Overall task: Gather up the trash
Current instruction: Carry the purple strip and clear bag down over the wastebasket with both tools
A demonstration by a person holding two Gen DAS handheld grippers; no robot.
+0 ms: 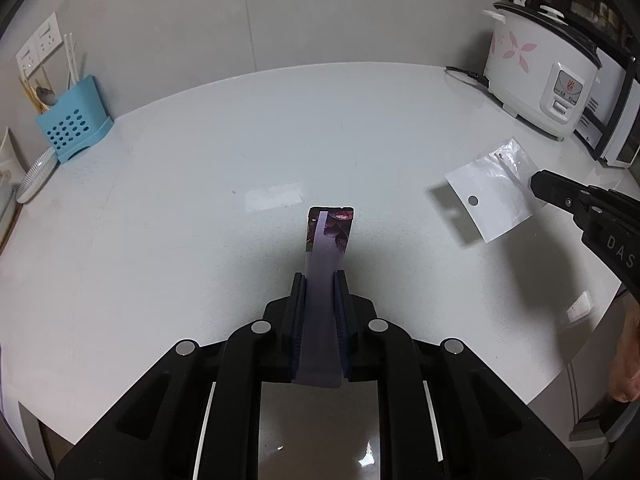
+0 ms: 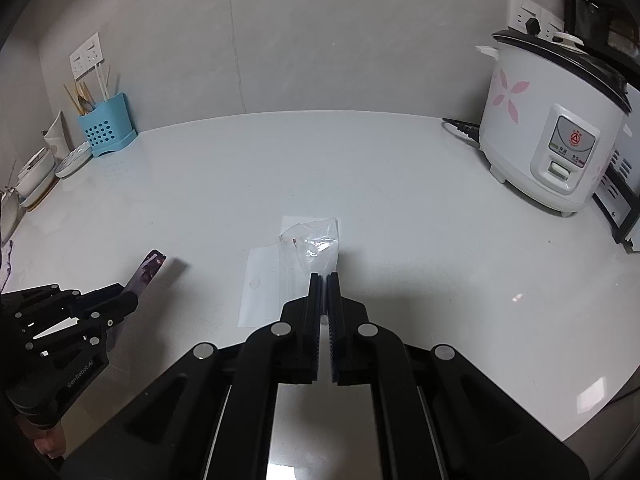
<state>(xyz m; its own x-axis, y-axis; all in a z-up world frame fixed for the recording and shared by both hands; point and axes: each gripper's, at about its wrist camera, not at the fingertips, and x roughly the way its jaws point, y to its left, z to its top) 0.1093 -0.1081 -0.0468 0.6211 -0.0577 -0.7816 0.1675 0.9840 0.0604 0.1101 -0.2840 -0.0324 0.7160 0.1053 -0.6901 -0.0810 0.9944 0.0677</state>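
Above the countertop [image 1: 200, 200], left gripper [image 1: 320, 280] clamps one purple wrapper [image 1: 330, 232], right gripper [image 2: 324, 278] one clear bag [image 2: 316, 248].

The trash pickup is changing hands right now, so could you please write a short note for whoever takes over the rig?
Left gripper: shut on the purple wrapper, lifted off the counter.
Right gripper: shut on the clear plastic bag, also held above the counter.
Done: both visible pieces of trash are picked up.
Left: no bin is in view; find one and drop both pieces in. A small white scrap lies near the counter's edge; it may be trash too, so check it.
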